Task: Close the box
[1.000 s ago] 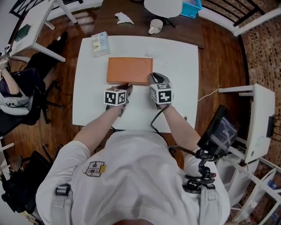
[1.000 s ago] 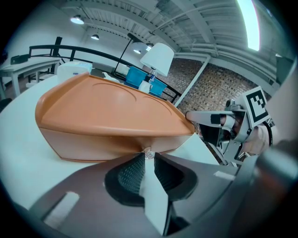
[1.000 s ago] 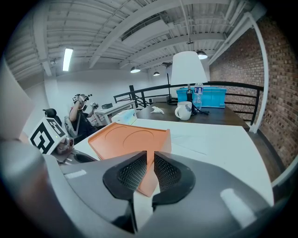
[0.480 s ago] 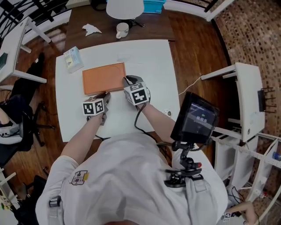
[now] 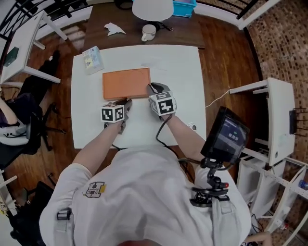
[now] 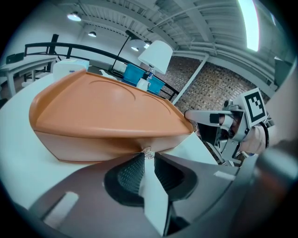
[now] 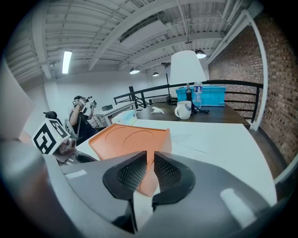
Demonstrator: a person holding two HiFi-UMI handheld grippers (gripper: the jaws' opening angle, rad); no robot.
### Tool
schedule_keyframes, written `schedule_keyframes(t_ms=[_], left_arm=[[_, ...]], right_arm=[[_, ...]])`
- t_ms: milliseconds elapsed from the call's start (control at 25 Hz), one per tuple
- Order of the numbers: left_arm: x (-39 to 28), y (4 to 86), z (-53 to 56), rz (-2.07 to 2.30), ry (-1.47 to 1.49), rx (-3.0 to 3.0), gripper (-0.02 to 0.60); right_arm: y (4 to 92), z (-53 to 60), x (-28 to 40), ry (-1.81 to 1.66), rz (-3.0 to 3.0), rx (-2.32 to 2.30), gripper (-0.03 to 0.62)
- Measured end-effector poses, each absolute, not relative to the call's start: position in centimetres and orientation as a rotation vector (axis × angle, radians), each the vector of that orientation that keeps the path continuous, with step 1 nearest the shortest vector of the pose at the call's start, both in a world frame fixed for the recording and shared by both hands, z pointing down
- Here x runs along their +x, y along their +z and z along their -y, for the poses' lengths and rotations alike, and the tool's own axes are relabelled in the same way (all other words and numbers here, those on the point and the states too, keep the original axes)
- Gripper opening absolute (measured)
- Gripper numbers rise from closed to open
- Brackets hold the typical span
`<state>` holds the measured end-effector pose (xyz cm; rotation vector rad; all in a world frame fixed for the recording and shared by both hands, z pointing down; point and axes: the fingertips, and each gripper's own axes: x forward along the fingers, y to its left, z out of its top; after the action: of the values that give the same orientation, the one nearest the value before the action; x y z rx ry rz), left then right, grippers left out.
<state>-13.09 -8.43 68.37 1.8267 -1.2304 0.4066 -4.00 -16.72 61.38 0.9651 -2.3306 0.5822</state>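
Note:
The flat orange box (image 5: pixel 126 82) lies with its lid down on the white table (image 5: pixel 178 72). My left gripper (image 5: pixel 126 102) is at the box's near edge, left of the middle. In the left gripper view its jaws stand together, and the gripper (image 6: pixel 146 155) touches the box (image 6: pixel 107 111) at the seam under the lid. My right gripper (image 5: pixel 153 88) sits at the box's near right corner. In the right gripper view the gripper (image 7: pixel 150 157) has its jaws close together, with the box's corner (image 7: pixel 125 142) just beyond them and nothing held.
A tissue pack (image 5: pixel 92 59) lies at the table's far left corner. Behind it, a dark table carries a mug (image 5: pixel 148 32), a white lamp (image 5: pixel 152 8), a blue bin (image 5: pixel 184 6) and crumpled paper (image 5: pixel 114 29). A monitor on a stand (image 5: pixel 226 136) is to my right.
The head view has swung about, while both grippers keep their places at the box's near edge and corner. The box has not moved.

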Motion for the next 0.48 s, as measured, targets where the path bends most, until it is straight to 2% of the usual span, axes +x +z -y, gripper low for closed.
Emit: schedule_keyframes(t_ms=[120,480], left_arm=[[-13.3,68.1,8.2,1.207,0.386,1.834,0.06],[-13.5,68.2,4.3,1.111,0.358,1.842,0.061]], right_arm=[[60.5,16.3,-3.2,0.612,2.355,1.012,0.005],[60.8,11.3,0.5,0.753,2.353,1.083,0.0]])
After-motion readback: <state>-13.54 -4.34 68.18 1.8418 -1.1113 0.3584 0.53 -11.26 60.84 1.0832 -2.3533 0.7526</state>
